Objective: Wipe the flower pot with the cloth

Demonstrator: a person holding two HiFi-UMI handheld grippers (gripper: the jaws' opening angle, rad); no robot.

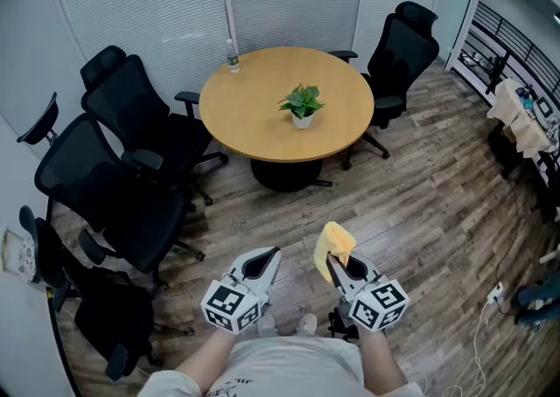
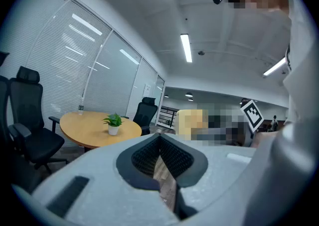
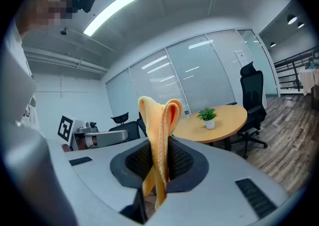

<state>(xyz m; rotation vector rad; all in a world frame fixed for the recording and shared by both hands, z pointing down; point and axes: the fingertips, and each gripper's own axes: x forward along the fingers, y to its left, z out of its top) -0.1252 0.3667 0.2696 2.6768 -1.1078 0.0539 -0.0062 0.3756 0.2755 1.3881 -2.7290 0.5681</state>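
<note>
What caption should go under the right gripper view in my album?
Right gripper pinching a yellow cloth, with the flower pot waiting on the round table ahead.

ahead: floor (image 1: 411, 212) open to table (image 1: 254, 111); left: chairs (image 1: 131, 124) crowd its edge; right: freer

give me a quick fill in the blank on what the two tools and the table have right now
The right tool is shut on a folded ___ cloth.
The left tool is shut and holds ___.
The small white flower pot with a green plant stands on the ___ wooden table.

Missing words: yellow; nothing; round
</note>
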